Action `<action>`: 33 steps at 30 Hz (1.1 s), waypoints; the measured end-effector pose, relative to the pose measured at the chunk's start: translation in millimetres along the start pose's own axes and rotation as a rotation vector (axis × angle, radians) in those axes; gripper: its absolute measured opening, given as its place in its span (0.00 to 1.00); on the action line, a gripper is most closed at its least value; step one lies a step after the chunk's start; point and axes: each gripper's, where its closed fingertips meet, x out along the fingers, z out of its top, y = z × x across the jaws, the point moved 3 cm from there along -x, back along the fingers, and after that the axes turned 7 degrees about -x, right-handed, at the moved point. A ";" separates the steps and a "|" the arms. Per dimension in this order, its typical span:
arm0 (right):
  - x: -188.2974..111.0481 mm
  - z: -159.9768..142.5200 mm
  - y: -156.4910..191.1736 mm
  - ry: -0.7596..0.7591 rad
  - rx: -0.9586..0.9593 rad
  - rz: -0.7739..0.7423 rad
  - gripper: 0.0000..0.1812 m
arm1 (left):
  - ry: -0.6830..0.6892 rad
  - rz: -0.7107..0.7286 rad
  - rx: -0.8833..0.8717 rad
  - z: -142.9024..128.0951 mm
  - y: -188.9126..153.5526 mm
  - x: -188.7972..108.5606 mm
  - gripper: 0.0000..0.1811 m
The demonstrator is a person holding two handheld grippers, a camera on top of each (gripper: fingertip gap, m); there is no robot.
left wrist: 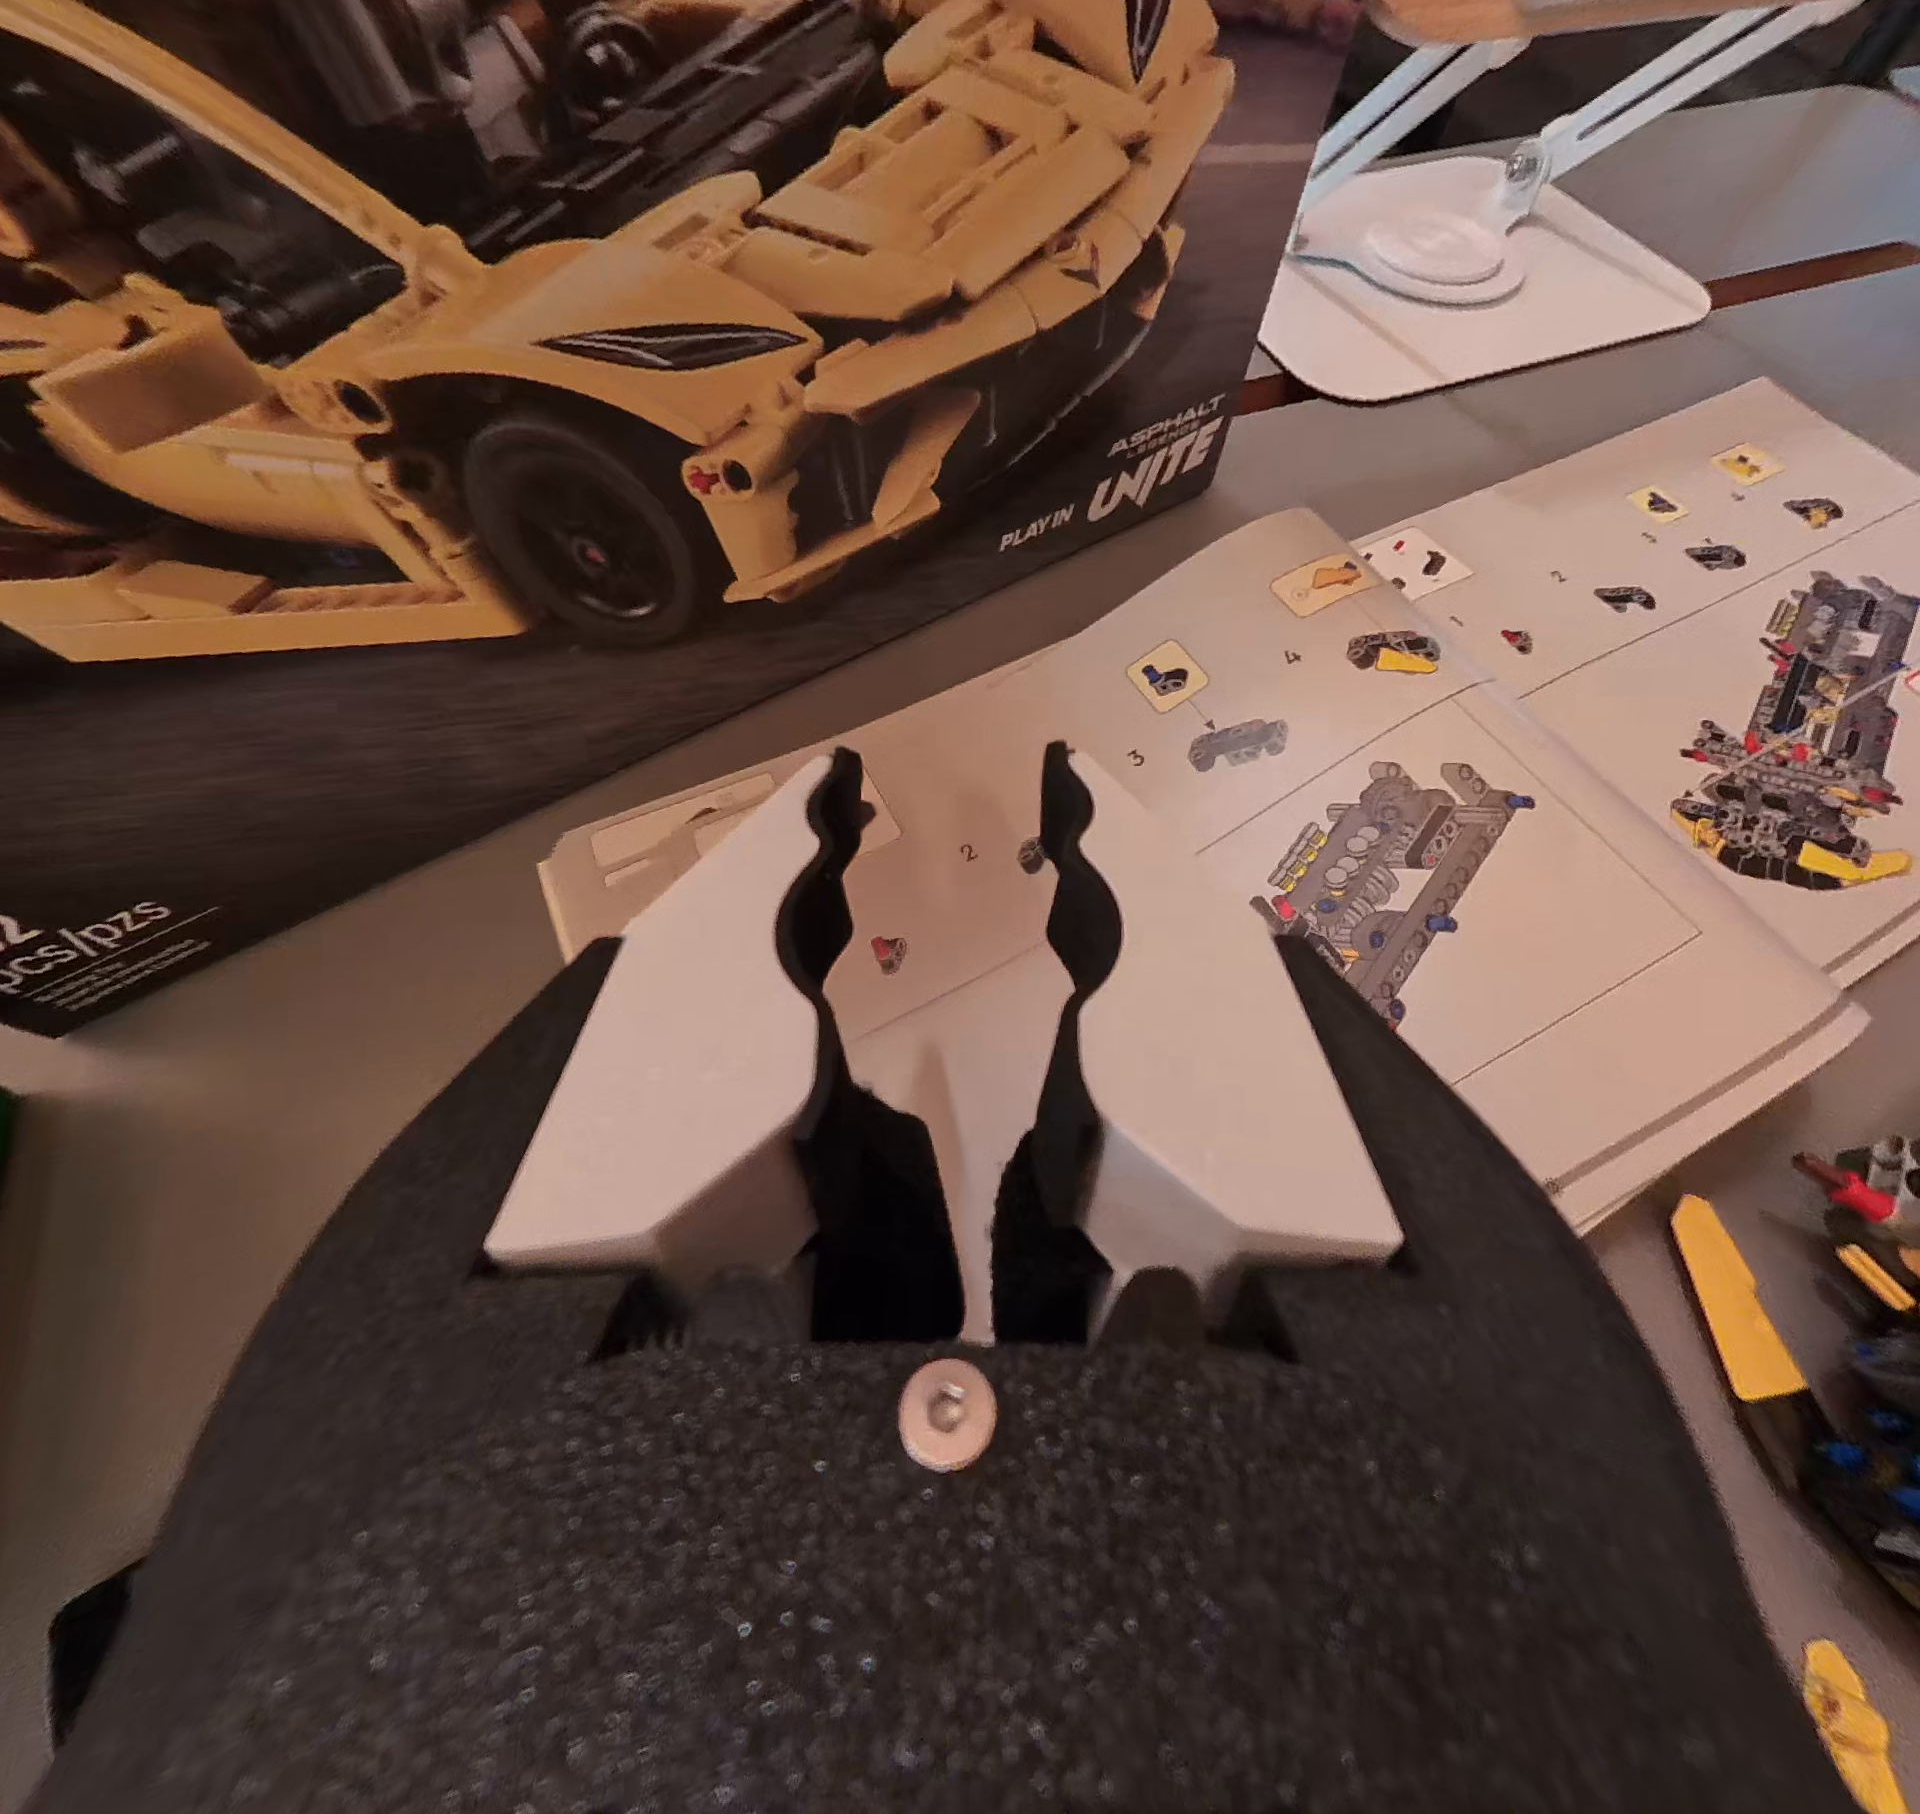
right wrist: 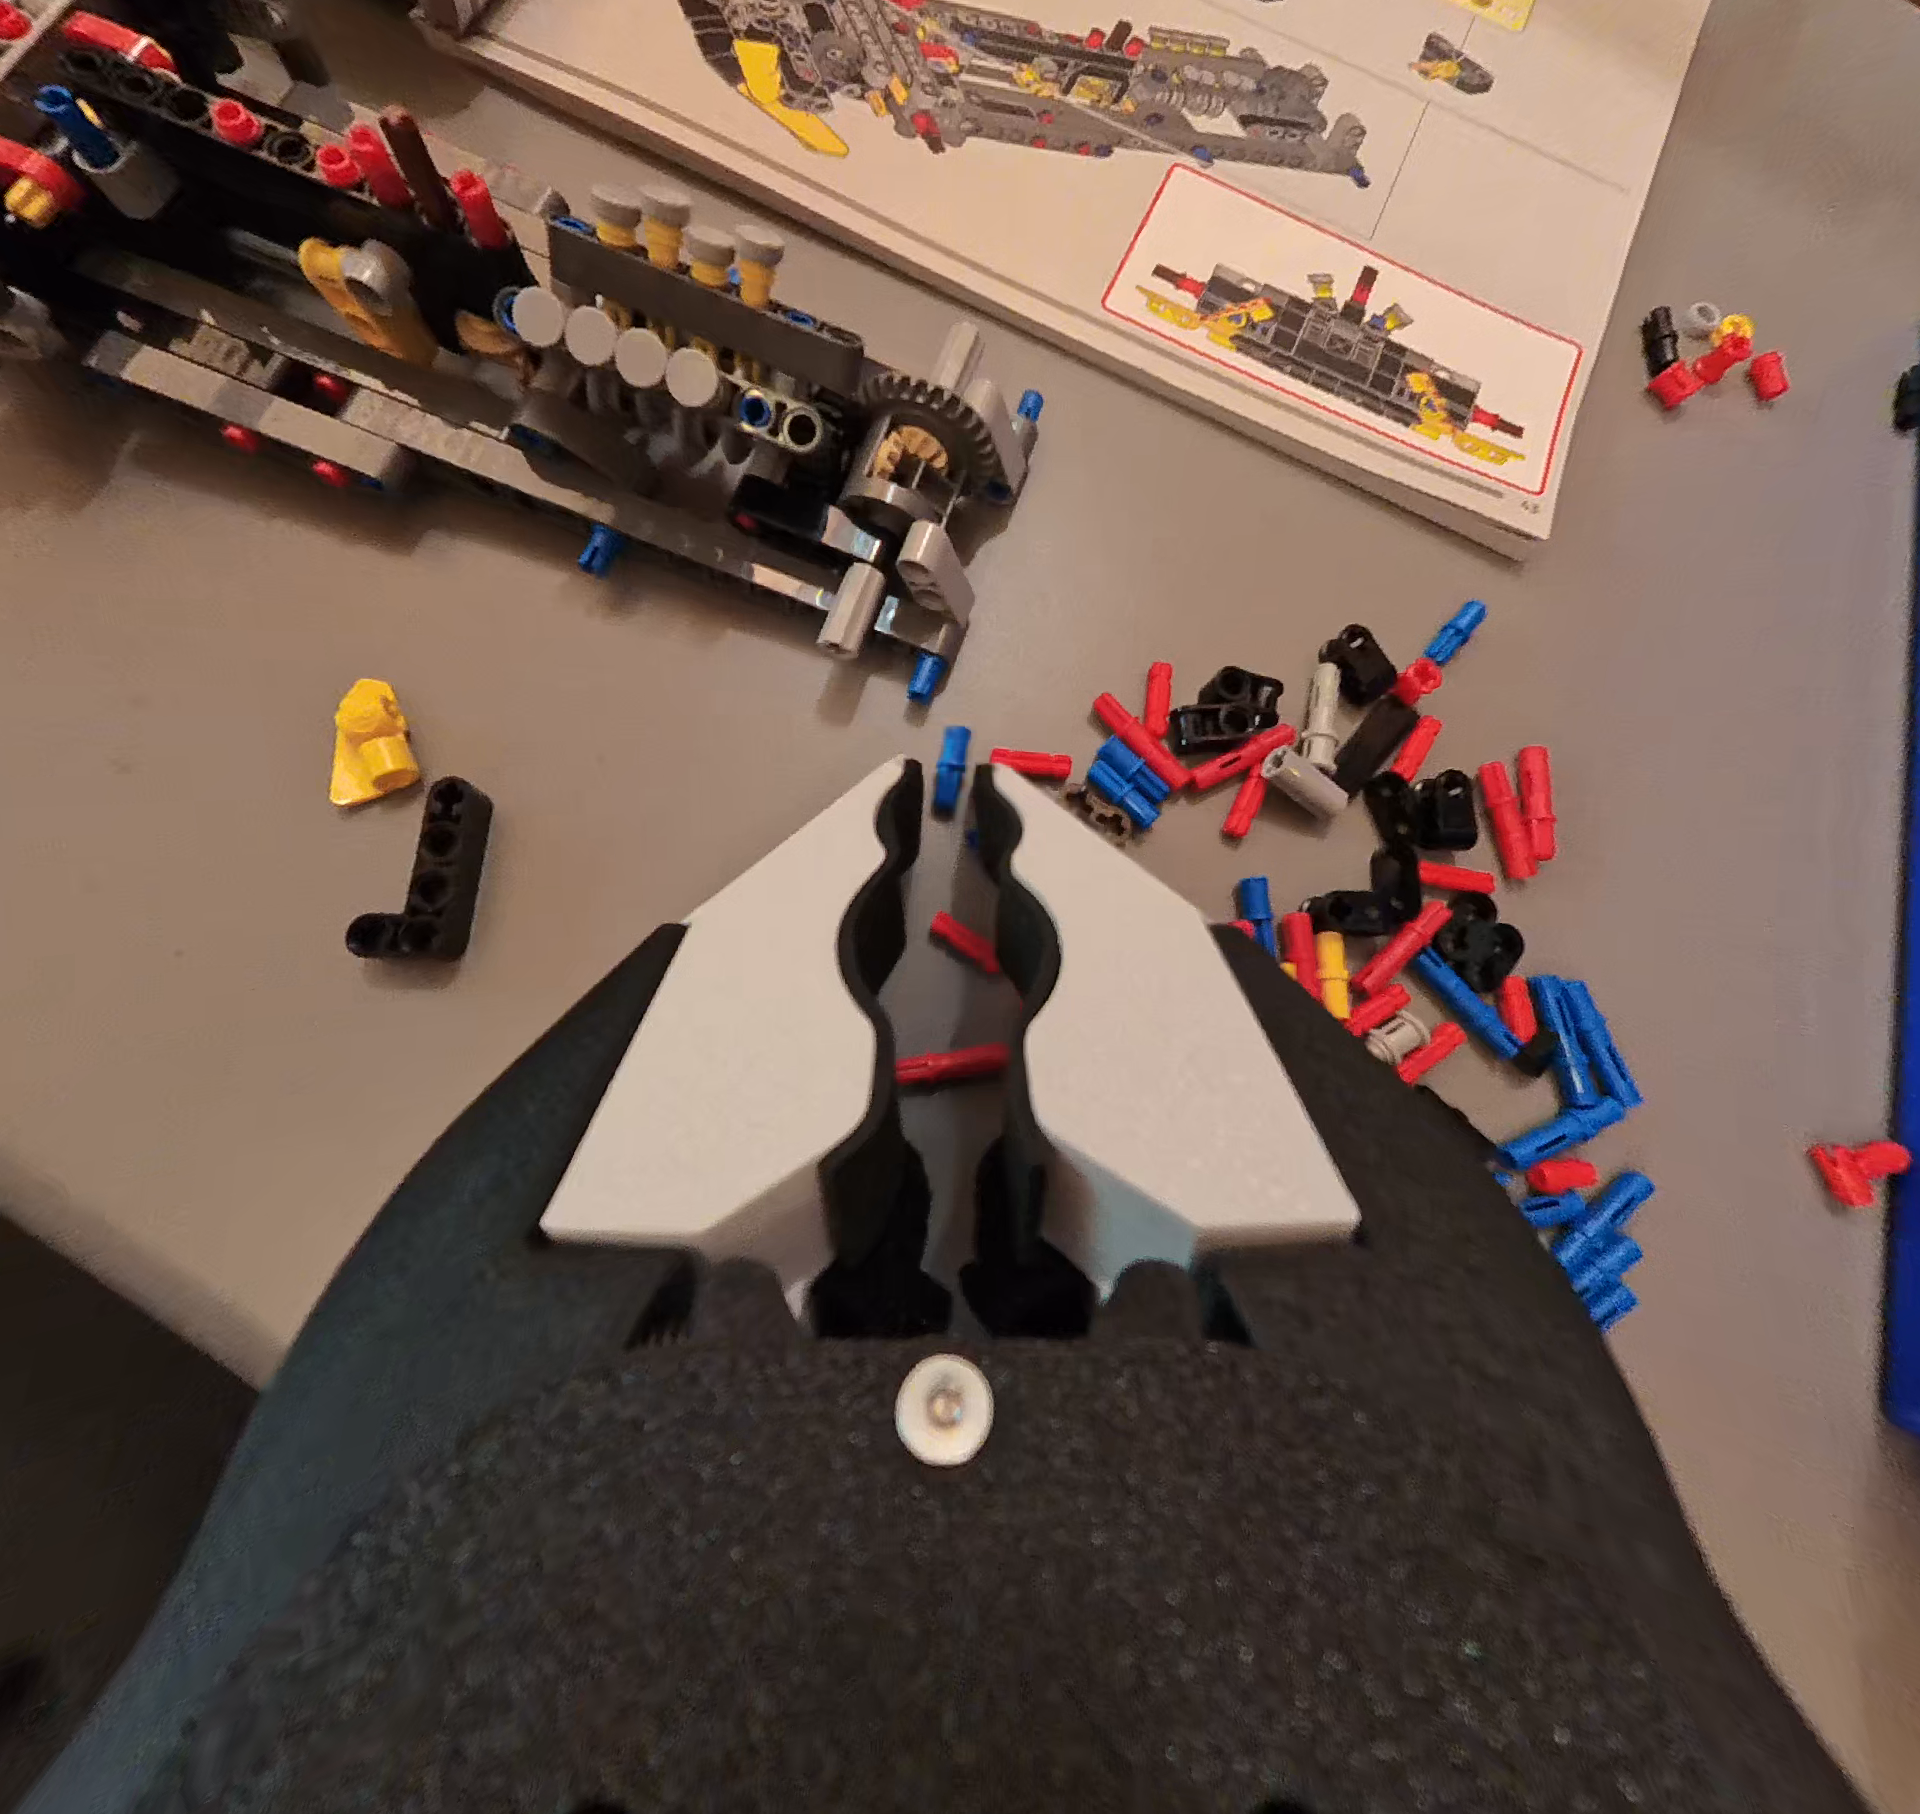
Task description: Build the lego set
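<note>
The partly built grey and black chassis (right wrist: 582, 362) lies on the grey table at upper left in the right wrist view. A pile of loose red, blue and black pins and connectors (right wrist: 1403, 881) lies to the right of my right gripper (right wrist: 948, 782). Its jaws stand narrowly apart just above the table, with a blue pin (right wrist: 951, 762) between the tips; I cannot tell if they touch it. Two red pins (right wrist: 951, 1063) lie on the table under the fingers. My left gripper (left wrist: 951, 777) is open and empty over the open instruction booklet (left wrist: 1455, 881).
The set's box (left wrist: 520, 310) stands behind the booklet, with a white stand (left wrist: 1455, 310) to its right. A yellow piece (right wrist: 369, 746) and a black L-shaped beam (right wrist: 431, 876) lie left of the right gripper. A small cluster of parts (right wrist: 1714, 356) lies at far right. There is about 40 cm between the tips of the two grippers. The yellow piece (right wrist: 369, 746) is about 10 cm from my right fingertips and 35 cm from my left.
</note>
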 end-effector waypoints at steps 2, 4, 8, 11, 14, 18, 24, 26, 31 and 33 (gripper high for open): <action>-0.1 -0.5 0.4 0.002 -0.002 0.003 0.02 | 0.015 0.002 0.016 -3.8 -1.6 2.7 0.18; -0.9 -0.9 1.0 0.006 -0.008 0.004 0.02 | 0.025 -0.001 0.018 -5.9 -1.9 4.7 0.18; -15.1 10.1 14.4 -0.059 -0.052 0.049 0.02 | 0.023 -0.007 -0.012 -5.8 2.9 4.0 0.18; -36.6 14.6 52.2 -0.090 -0.106 0.261 0.02 | 0.026 -0.001 -0.039 -5.8 10.2 2.8 0.18; -46.2 7.3 72.2 -0.040 -0.121 0.343 0.02 | 0.037 -0.006 -0.066 -7.8 14.1 3.9 0.18; -40.5 -6.1 73.2 0.049 -0.154 0.315 0.02 | 0.060 -0.009 -0.069 -12.8 14.4 7.8 0.18; -38.7 -3.7 69.2 0.017 -0.139 0.316 0.05 | 0.071 0.006 -0.053 -15.2 16.4 8.9 0.18; -38.7 5.5 52.9 -0.048 -0.085 0.251 0.06 | 0.069 0.007 -0.059 -14.3 18.2 8.0 0.18; -21.7 0.8 7.6 -0.019 0.117 0.032 0.12 | 0.089 0.025 -0.071 -17.5 25.1 7.8 0.18; -21.6 0.7 -0.8 -0.013 0.151 -0.037 0.12 | 0.121 0.037 -0.095 -22.9 27.9 7.3 0.18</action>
